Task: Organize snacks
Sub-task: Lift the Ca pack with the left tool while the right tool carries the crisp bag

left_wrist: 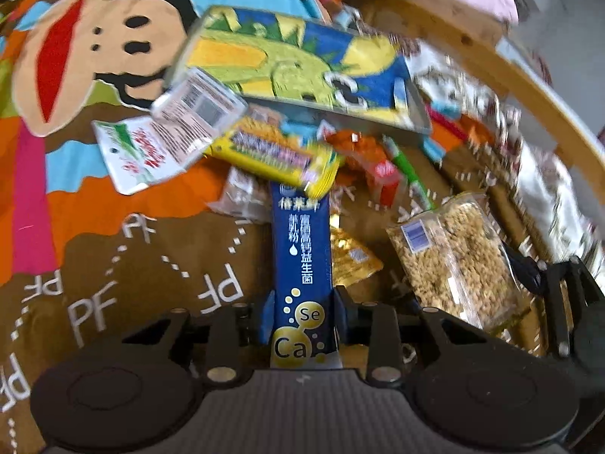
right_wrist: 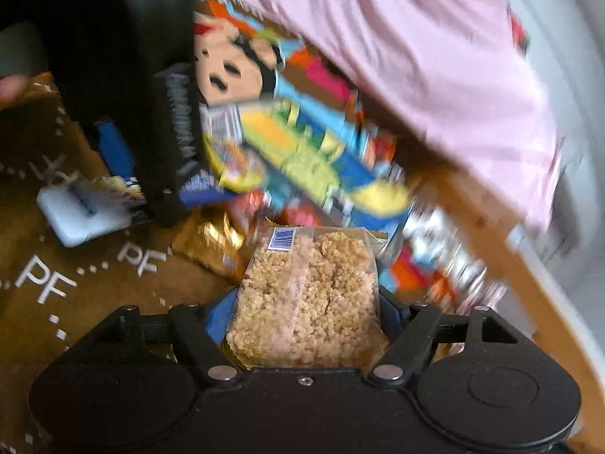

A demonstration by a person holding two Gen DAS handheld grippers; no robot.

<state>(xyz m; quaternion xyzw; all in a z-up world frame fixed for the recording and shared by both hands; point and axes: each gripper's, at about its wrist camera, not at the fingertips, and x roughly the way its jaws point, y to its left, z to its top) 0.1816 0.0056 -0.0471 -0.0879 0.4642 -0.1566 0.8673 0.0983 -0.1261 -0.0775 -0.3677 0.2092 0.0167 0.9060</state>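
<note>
Nearest me, my left gripper (left_wrist: pixel 302 325) is clamped on a blue sachet (left_wrist: pixel 302 257), its long axis running straight out along the fingers toward the snack heap (left_wrist: pixel 295 87). Just right of the sachet, my right gripper (right_wrist: pixel 306 314) is closed around a clear bag of puffed grain (right_wrist: pixel 308 302), also lengthwise. Beyond the sachet's tip lies the heap, against a wooden rim (left_wrist: pixel 529 87). Both loads point at it; I judge the left is nearer.

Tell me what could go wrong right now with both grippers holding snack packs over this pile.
The left gripper pinches only the lower end of the long blue sachet, so it could swing or slip. The right gripper squeezes the clear pack of crumbly snack, which might crush. Both packs sit close together and could collide.
</note>
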